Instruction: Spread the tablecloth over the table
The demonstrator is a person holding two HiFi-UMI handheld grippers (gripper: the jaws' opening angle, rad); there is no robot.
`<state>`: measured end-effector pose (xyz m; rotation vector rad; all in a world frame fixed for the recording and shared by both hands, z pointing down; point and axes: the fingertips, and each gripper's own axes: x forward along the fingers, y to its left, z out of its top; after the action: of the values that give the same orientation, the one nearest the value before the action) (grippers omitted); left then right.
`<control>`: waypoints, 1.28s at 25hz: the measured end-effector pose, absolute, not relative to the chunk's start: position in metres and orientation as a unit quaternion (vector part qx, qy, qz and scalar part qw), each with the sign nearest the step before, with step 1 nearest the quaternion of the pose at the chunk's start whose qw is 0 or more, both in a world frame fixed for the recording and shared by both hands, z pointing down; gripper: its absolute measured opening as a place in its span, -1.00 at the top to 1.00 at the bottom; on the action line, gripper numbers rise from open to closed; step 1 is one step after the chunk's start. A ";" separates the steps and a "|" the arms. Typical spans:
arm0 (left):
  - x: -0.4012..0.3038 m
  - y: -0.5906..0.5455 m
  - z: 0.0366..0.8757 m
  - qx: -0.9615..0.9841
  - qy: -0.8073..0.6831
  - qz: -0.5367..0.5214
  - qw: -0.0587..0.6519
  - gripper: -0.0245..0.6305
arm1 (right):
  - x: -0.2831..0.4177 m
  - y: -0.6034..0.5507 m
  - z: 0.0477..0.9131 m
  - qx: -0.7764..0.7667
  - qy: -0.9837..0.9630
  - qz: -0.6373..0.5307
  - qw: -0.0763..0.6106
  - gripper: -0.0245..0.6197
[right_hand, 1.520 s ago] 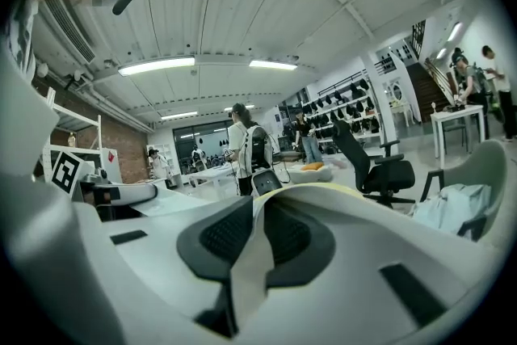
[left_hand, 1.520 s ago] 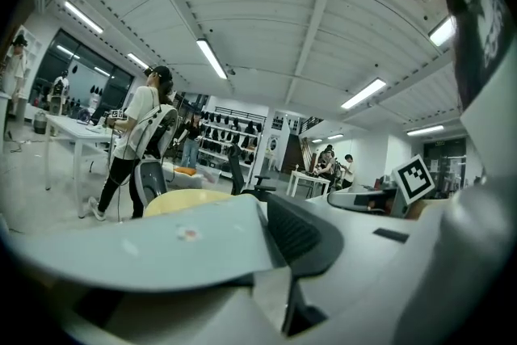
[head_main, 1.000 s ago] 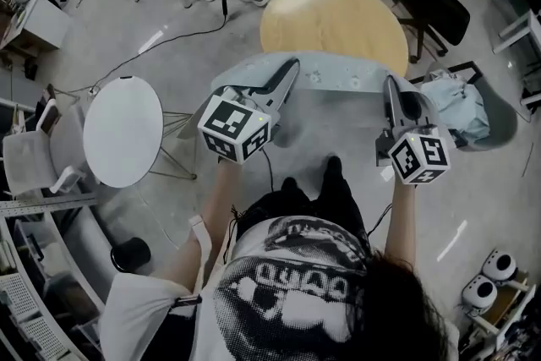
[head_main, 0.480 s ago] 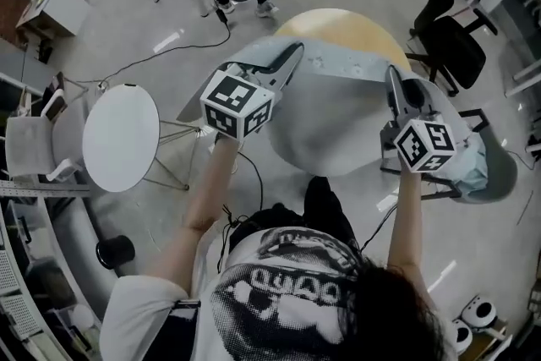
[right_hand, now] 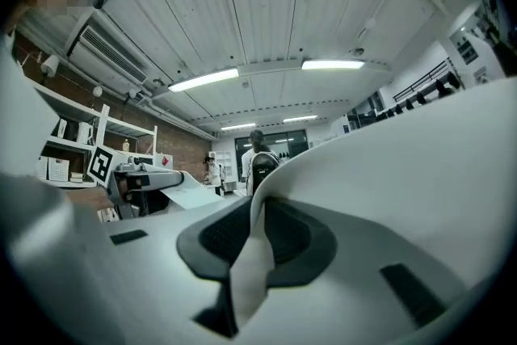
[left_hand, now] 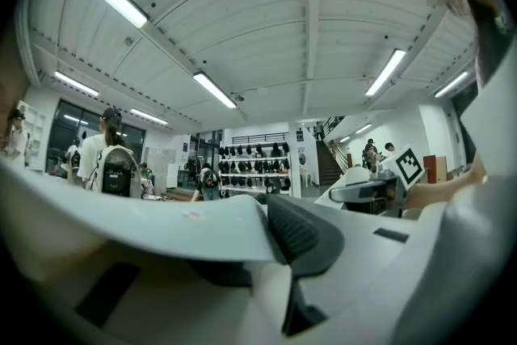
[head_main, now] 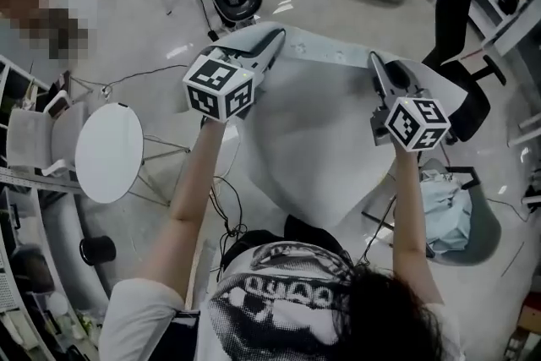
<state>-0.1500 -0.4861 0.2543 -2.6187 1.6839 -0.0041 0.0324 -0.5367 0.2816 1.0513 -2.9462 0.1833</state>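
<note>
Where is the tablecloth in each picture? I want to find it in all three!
Head view: the tablecloth hangs in the middle, stretched between the left gripper and the right gripper.
Left gripper view: it crosses the lower left, pinched in the jaws.
Right gripper view: it sweeps up the right side, pinched at centre.
Shared landmark: the marker cube; each gripper view shows the other gripper's.

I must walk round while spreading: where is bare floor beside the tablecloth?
Bare floor lies beyond the far edge of the tablecloth. Crowded: white round table at left; black office chair and light-blue cloth heap at right.
</note>
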 end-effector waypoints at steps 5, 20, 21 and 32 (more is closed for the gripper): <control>-0.173 -0.544 0.222 -0.819 0.572 0.009 0.037 0.73 | 0.005 -0.608 0.253 0.299 -0.953 0.051 -0.008 0.77; -0.223 -0.654 0.108 -0.783 0.614 0.034 0.094 0.72 | -0.056 -0.751 0.138 0.259 -0.965 -0.027 -0.041 0.77; -0.224 -0.657 0.098 -0.779 0.617 0.033 0.104 0.72 | -0.058 -0.757 0.127 0.260 -0.964 -0.036 -0.047 0.77; -0.220 -0.673 0.058 -0.768 0.621 0.081 0.133 0.70 | -0.052 -0.765 0.043 0.288 -0.934 -0.205 -0.045 0.78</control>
<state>-0.2199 -0.6733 0.0575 -2.2285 1.8001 0.2357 -0.0515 -0.7650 0.0427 0.9319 -3.0227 -0.6634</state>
